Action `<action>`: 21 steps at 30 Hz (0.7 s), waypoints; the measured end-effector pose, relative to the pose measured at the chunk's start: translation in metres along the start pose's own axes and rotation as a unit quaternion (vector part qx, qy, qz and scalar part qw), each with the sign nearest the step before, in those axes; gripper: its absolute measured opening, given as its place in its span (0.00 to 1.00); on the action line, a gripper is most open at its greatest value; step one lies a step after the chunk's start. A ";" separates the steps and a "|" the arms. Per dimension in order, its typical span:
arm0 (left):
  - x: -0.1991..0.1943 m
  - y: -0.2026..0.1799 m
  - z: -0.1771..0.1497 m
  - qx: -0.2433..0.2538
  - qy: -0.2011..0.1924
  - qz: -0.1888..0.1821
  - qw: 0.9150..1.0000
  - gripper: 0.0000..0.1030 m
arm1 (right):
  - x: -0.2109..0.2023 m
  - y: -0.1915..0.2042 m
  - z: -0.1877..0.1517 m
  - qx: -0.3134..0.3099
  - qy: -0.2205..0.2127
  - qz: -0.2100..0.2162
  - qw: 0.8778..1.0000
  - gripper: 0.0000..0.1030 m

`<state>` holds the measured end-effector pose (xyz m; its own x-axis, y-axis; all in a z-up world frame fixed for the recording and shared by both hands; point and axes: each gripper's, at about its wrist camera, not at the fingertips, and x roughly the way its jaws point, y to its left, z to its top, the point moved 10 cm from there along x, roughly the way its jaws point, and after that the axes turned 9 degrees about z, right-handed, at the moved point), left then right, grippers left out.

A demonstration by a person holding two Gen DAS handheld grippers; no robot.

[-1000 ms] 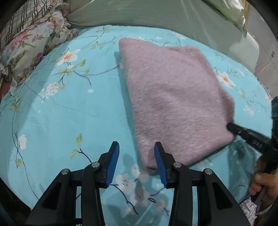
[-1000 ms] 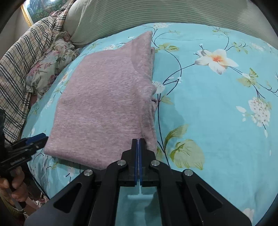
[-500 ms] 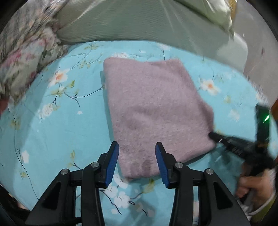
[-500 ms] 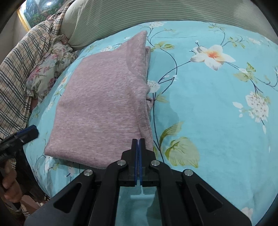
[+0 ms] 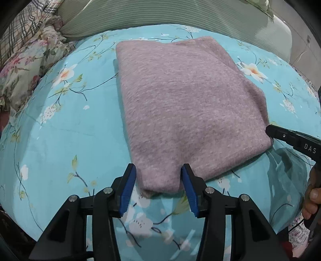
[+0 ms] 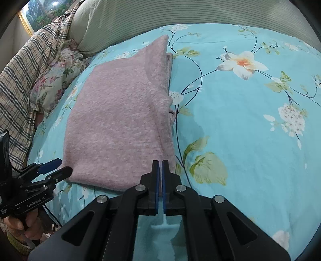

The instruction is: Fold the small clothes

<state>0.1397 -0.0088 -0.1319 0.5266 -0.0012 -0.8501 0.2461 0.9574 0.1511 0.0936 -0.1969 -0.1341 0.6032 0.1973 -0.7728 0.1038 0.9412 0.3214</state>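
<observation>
- The left wrist view looks forward and down along the left gripper (image 5: pixel 158 187), low and close over the near left corner of a folded pink garment (image 5: pixel 186 104) on the bed (image 5: pixel 60 140).
- The right wrist view looks along the right gripper (image 6: pixel 160 176) at the garment's near right corner, facing the striped pillow (image 6: pixel 180 14).
- Both views share the garment, the bed's floral sheet and each other's gripper.

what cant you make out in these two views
- Right wrist view: whether the right gripper pinches the pink garment; its own fingers cover the contact.
- Left wrist view: the garment's corner between the open left gripper; contact unclear.
- Both views: garment type, hidden by folding.
</observation>
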 end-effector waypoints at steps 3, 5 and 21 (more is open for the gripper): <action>-0.005 0.001 -0.006 -0.004 0.004 0.001 1.000 0.48 | -0.006 0.004 -0.005 0.002 0.000 -0.002 1.000 0.03; -0.010 0.004 -0.010 -0.009 0.004 0.001 1.000 0.49 | -0.012 0.007 -0.007 0.003 -0.004 0.000 1.000 0.04; -0.050 0.030 -0.036 -0.028 -0.027 0.037 0.999 0.65 | -0.058 0.033 -0.033 -0.030 -0.039 0.010 0.999 0.58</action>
<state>0.0919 0.0300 -0.1031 0.5845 0.0564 -0.8095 0.1601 0.9700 0.1832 0.0362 -0.1682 -0.0969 0.6652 0.1971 -0.7202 0.0446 0.9523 0.3017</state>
